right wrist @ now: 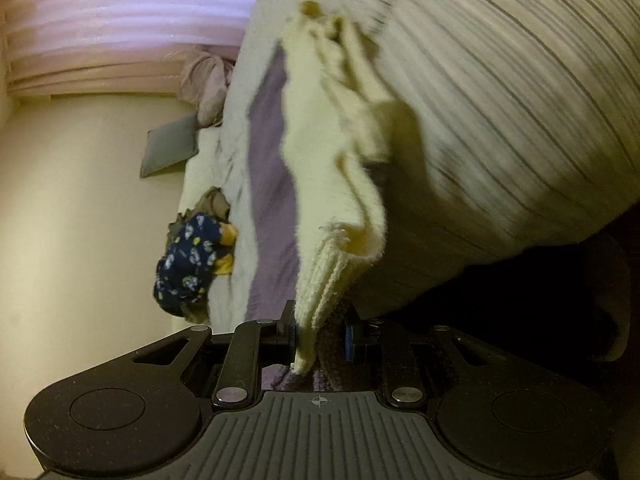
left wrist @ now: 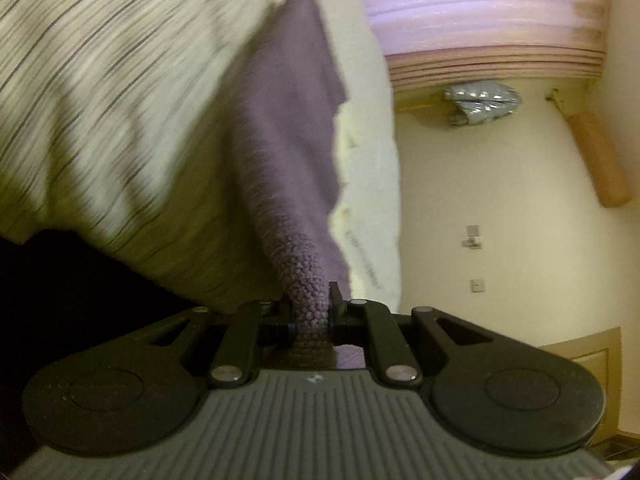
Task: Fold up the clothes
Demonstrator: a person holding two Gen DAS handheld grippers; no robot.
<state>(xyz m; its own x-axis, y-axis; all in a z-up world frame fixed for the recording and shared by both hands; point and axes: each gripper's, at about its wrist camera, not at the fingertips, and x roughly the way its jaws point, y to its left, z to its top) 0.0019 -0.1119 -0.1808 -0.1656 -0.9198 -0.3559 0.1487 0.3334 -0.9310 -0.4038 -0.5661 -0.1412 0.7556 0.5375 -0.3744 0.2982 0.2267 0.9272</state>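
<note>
The left tool [left wrist: 312,316] is clamped on a bunched purple knit fold of the garment [left wrist: 288,128], which stretches up the middle of the frame over the striped bed [left wrist: 100,92]. The right tool [right wrist: 320,336] grips the garment's cream ribbed edge [right wrist: 328,272] at lower centre, and a navy patterned cloth [right wrist: 188,260] lies at left.

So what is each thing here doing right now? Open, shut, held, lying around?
left gripper: shut on the purple knit.
right gripper: shut on cream and purple cloth.
purple-and-cream knit garment: lifted, hanging between both grippers.
striped bedding: spread out, blurred.
navy patterned garment: crumpled, unfolded, lying apart.
pink curtain: drawn shut.
</note>
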